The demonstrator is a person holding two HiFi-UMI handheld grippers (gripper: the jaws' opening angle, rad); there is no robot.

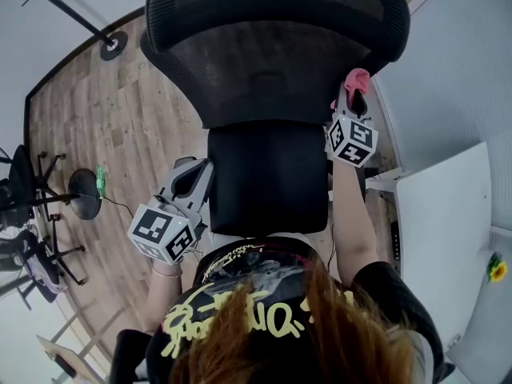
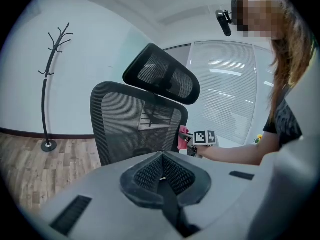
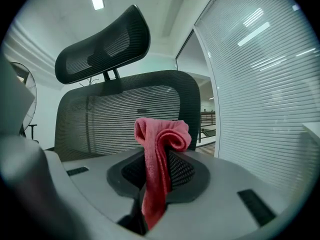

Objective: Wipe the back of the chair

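Note:
A black mesh office chair stands right in front of me, its backrest above the dark seat. My right gripper is shut on a pink cloth at the backrest's right edge. In the right gripper view the cloth sticks up folded between the jaws, just short of the mesh backrest and under the headrest. My left gripper hangs at the seat's left side, jaws closed with nothing between them. From there the backrest, headrest and cloth show.
A coat stand rises by the far wall, its base on the wood floor. Another chair and a round stand base sit at the left. A white desk lies at the right, a blind-covered window beyond.

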